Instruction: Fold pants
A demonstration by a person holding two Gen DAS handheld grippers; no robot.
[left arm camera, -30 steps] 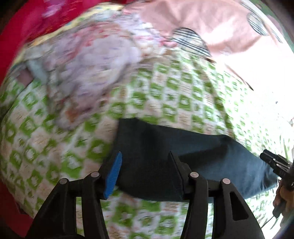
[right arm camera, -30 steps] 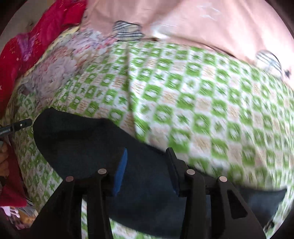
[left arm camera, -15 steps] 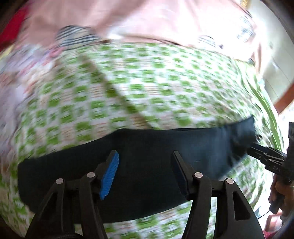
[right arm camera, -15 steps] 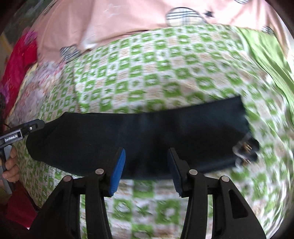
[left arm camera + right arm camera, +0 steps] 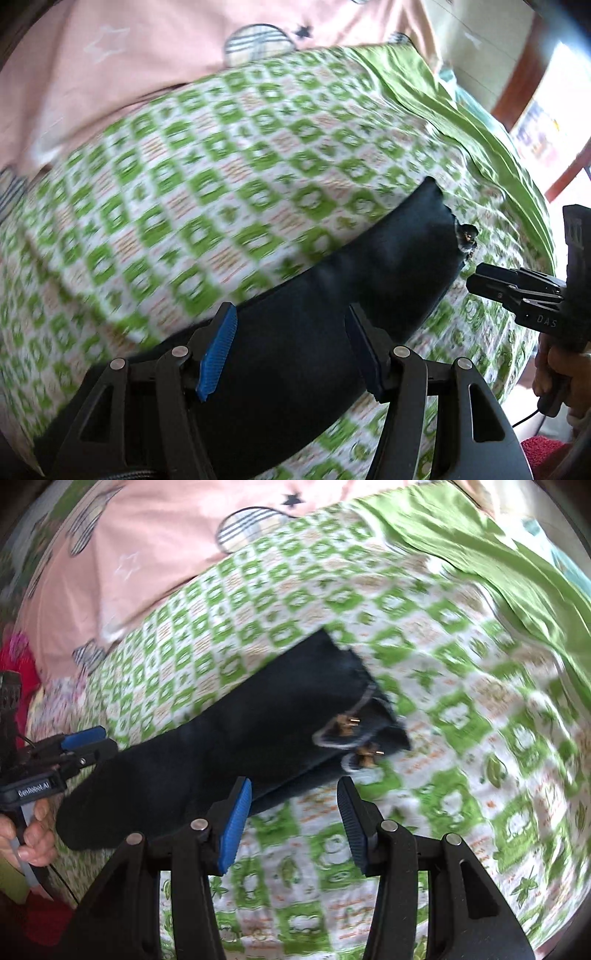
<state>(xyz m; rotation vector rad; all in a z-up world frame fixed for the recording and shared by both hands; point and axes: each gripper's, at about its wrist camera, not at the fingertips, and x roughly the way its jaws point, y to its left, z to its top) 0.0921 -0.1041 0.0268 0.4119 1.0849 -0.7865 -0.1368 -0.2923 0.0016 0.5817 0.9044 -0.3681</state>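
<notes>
while the dark pants (image 5: 236,738) lie as a long folded strip on the green-checked bedspread (image 5: 443,709), both claws hang spread and holding nothing; the left claw (image 5: 290,349) is over the strip's middle; the right claw (image 5: 293,823) is beside its buttoned end.

The dark pants (image 5: 236,738) lie as a long strip across the checked sheet (image 5: 461,716). Bare sheet is open far of them and to the right. A pink blanket (image 5: 147,550) bounds the far side, a green cloth (image 5: 498,554) the far right.
</notes>
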